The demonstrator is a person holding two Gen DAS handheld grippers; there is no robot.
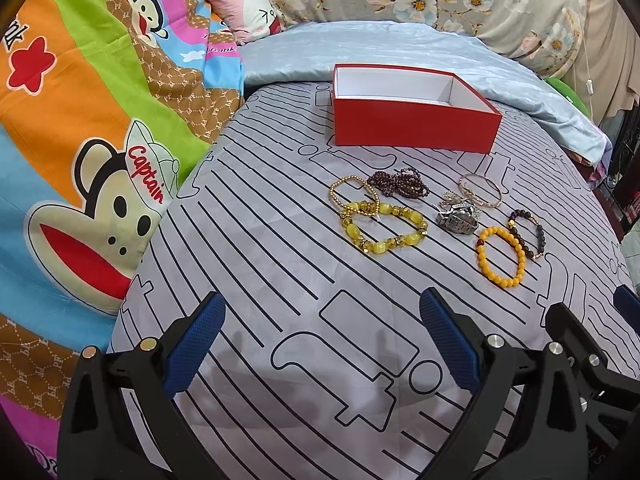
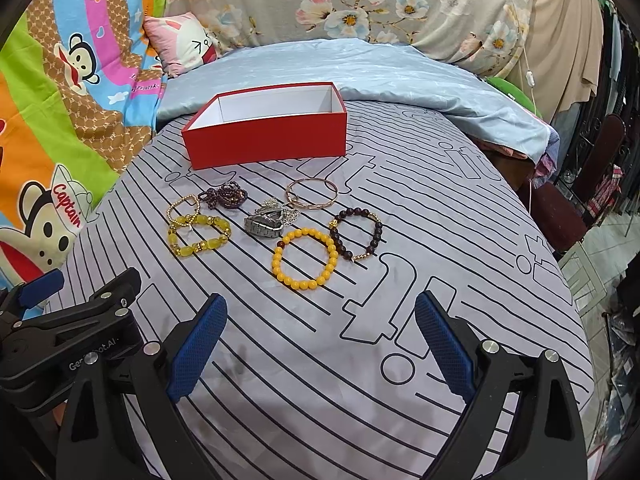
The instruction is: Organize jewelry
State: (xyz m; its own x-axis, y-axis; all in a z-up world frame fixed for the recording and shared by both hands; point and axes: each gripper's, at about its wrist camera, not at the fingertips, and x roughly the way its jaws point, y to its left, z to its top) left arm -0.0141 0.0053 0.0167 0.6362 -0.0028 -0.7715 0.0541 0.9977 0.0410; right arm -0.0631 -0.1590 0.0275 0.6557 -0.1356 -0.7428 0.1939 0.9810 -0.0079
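My left tongs (image 1: 320, 344) are wide apart and hold nothing. They hang over the bed sheet (image 1: 280, 280), which is grey with black lines. My right tongs (image 2: 322, 344) are wide apart too, and they hold nothing. In the right view I can see part of my left tool low on the left side.

All the jewelry lies on the sheet, past the tips of both tongs. Closest to my right tongs is the orange bead bracelet (image 2: 305, 258). Just beside it, on the right, is the dark bead bracelet (image 2: 355, 236), and the two look like they touch. Behind the orange one sits the silver watch (image 2: 266, 224), with some small silver flower bits against it. The thin gold bangle (image 2: 313, 194) lies behind the watch and a little to the right.

More to the left is the chunky yellow bracelet (image 2: 199, 236). The small gold bead bracelet (image 2: 182, 210) lies partly over its back edge. Behind those is a bunch of purple beads (image 2: 226, 196).

The red box (image 2: 266, 136) stands farther back on the sheet, well apart from the jewelry. It is open on top, white inside, and nothing is in it.

A light blue blanket (image 2: 360, 68) lies behind the box. A bright cartoon monkey blanket (image 1: 80, 120) is on the left.
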